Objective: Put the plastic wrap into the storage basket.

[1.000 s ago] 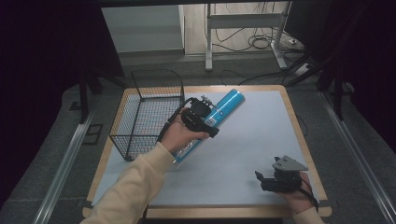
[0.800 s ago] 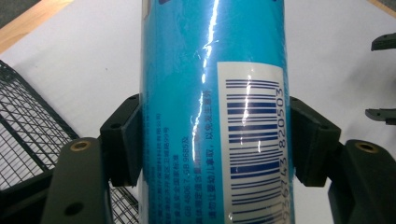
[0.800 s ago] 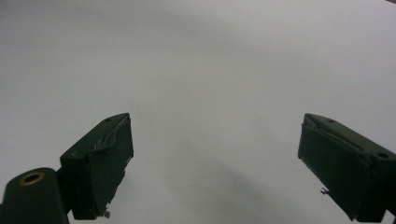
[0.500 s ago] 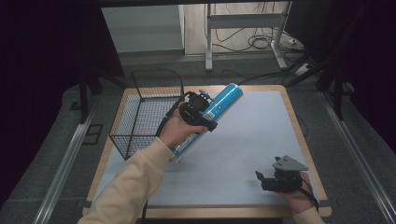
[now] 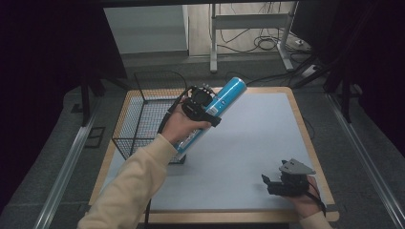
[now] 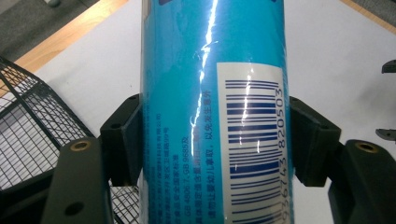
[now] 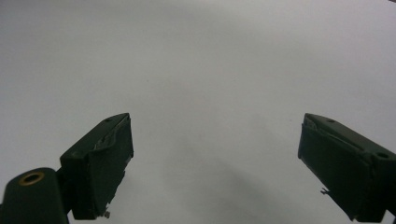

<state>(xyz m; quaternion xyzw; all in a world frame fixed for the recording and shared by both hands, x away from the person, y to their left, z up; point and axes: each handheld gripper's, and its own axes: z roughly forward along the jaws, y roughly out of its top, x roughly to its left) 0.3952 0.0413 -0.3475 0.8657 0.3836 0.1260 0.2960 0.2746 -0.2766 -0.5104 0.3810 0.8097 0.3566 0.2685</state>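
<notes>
Both jaws of the left gripper [image 6: 212, 140] clamp the blue canister [image 5: 212, 112] mid-body, tilted beside the wire basket [image 5: 143, 117], probably for loading, while the right gripper [image 5: 274, 183] rests with jaws apart.

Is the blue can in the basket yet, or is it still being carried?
Not yet. The picking up looks done: the left gripper is shut on the blue can, holding it tilted above the table, beside the wire basket. What is left is a guess: probably moving it over the basket and letting go. The right gripper rests open near the table's front edge.
</notes>
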